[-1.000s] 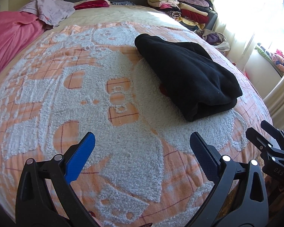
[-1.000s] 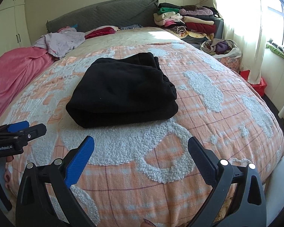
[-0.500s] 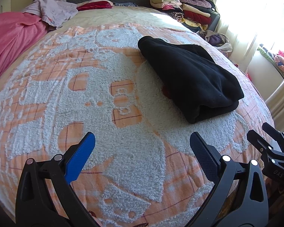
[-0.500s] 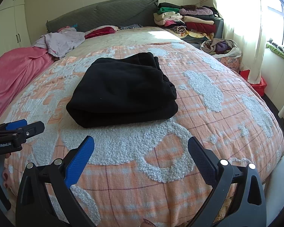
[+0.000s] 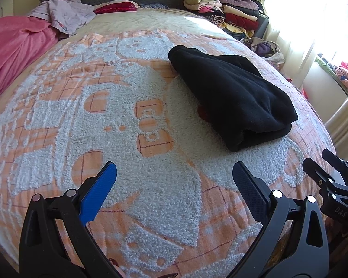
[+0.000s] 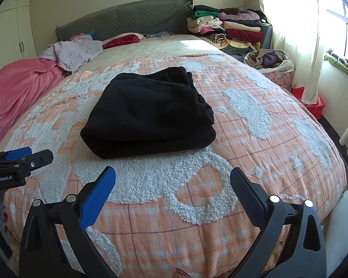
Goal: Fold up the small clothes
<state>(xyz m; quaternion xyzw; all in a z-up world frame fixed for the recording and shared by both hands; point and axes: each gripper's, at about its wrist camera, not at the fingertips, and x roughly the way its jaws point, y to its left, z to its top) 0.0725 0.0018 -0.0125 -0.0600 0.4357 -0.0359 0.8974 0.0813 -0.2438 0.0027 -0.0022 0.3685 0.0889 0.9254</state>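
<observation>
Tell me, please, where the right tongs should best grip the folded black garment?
Probably the garment's near rolled fold edge, coming in low from the front. That edge faces the right tongs, which are open; it looks thick and rounded, and gripping it should keep the layers together.

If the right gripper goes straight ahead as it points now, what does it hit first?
Probably the folded black garment, at its near folded edge. The open right gripper points at it over bare bedspread; if angled down, it could meet the bedspread first.
</observation>
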